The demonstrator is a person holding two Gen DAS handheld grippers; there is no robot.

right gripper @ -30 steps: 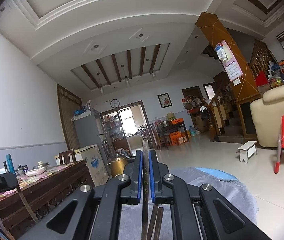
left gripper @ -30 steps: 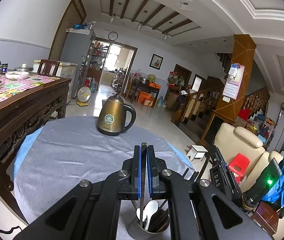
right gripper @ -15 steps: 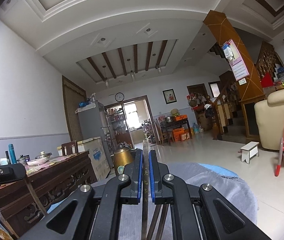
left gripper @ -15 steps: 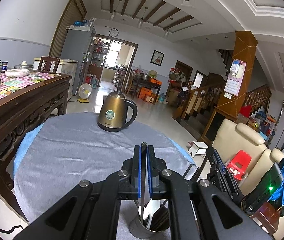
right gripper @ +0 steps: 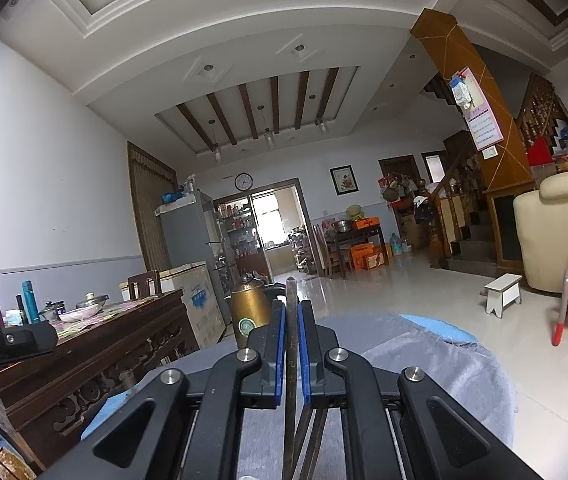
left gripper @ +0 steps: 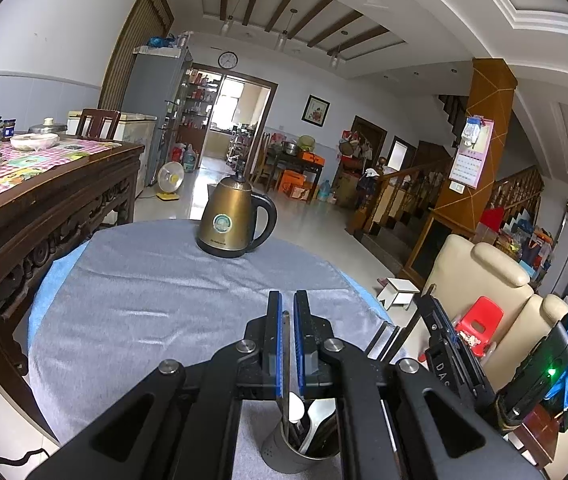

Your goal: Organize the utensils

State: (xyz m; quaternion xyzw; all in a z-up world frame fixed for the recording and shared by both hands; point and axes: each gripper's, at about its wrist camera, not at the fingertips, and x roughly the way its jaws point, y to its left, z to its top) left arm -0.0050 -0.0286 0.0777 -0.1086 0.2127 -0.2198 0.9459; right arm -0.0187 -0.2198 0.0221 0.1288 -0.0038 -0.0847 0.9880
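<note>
Gripping: left hand-held gripper (left gripper: 286,322) pinches a flat metal utensil handle (left gripper: 286,344) above the utensil cup (left gripper: 284,454).
Right hand-held gripper (right gripper: 292,312): pinching a dark chopstick (right gripper: 291,360).
Cup: on the counter (left gripper: 143,300), nearer than the kettle (left gripper: 233,218), holding spoons (left gripper: 318,414).

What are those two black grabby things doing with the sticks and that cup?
A person is tidying utensils with a gripper in each hand. The left gripper is shut on a thin dark chopstick standing in the round metal utensil cup, which already holds pale spoons. The right gripper is shut on another dark flat chopstick. A brass-coloured kettle sits further back on the grey cloth-covered round table.
</note>
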